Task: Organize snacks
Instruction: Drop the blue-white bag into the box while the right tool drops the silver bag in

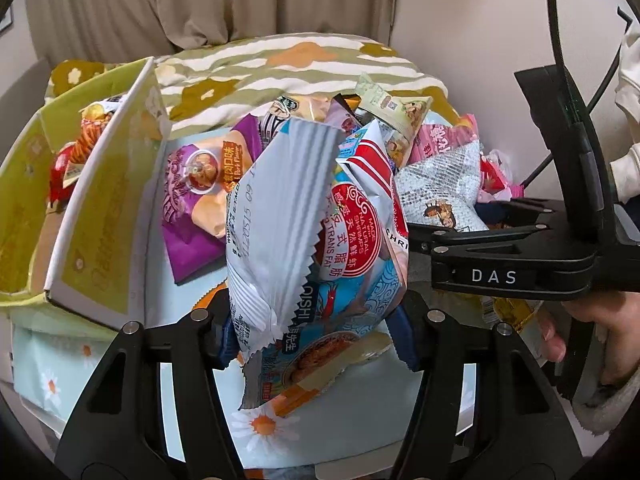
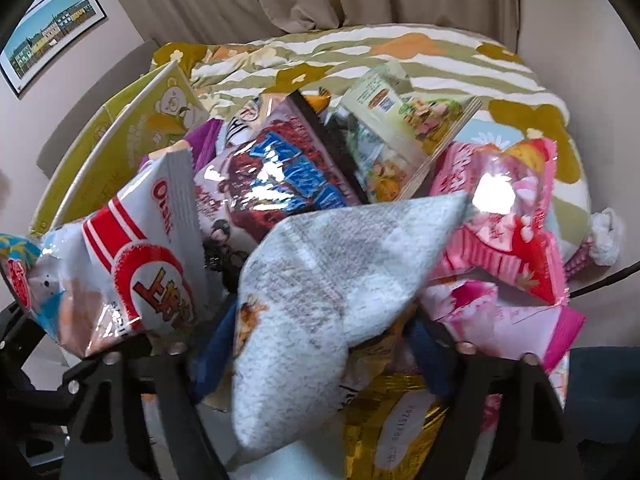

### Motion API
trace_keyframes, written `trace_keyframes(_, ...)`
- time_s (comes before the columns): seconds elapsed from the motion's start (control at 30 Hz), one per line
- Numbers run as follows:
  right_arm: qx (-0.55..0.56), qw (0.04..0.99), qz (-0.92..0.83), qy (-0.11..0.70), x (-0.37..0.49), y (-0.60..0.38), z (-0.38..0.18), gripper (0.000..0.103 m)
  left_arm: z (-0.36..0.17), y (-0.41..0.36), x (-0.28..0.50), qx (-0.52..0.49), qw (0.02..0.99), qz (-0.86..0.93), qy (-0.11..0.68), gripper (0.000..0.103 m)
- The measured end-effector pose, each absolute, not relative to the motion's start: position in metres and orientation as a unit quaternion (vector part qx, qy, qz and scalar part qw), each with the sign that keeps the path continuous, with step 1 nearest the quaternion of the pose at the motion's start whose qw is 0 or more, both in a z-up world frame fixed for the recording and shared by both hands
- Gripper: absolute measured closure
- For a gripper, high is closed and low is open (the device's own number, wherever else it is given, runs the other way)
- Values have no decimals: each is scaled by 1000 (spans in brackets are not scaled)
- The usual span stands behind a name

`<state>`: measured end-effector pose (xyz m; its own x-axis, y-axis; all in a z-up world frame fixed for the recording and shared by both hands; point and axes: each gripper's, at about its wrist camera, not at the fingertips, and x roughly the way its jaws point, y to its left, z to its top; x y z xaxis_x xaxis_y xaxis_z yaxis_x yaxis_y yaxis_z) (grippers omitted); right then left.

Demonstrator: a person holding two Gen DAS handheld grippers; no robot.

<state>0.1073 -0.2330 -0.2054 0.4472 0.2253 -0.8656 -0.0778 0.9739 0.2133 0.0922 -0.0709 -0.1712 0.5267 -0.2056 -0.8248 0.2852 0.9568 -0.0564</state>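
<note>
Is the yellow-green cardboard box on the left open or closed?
Open. The yellow-green box has its flaps standing up, and snack packets show inside it from the left wrist view.

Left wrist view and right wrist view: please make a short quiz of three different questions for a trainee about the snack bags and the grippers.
1. True or false: the left gripper holds the Oishi shrimp chips bag.
2. Which bag is between the right gripper fingers? A) the pink bag B) the grey speckled bag C) the purple bag
3. Fill in: the yellow-green box stands to the ___ of the snack pile in the left wrist view.

Key: 1 true; 2 B; 3 left
</note>
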Motion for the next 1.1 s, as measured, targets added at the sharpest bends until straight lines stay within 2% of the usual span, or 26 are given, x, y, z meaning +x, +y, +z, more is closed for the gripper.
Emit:
trace_keyframes(0.17,71,853,91,509,97,-233,-194,45,-164,-68,92,37,875,-138,463,45)
trace_keyframes(0.63,63,879,105,460,78,-215,-109,45,-99,-44,95,5,892,-136,432,45)
trace_keyframes(0.9,64,891,144,426,105,-155,-62,45,-57,32,120,-16,906,-90,414,45)
trace_keyframes(1.1,62,891,168,417,142,-97,-50,45,-48,108,150,-29,906,-49,419,45)
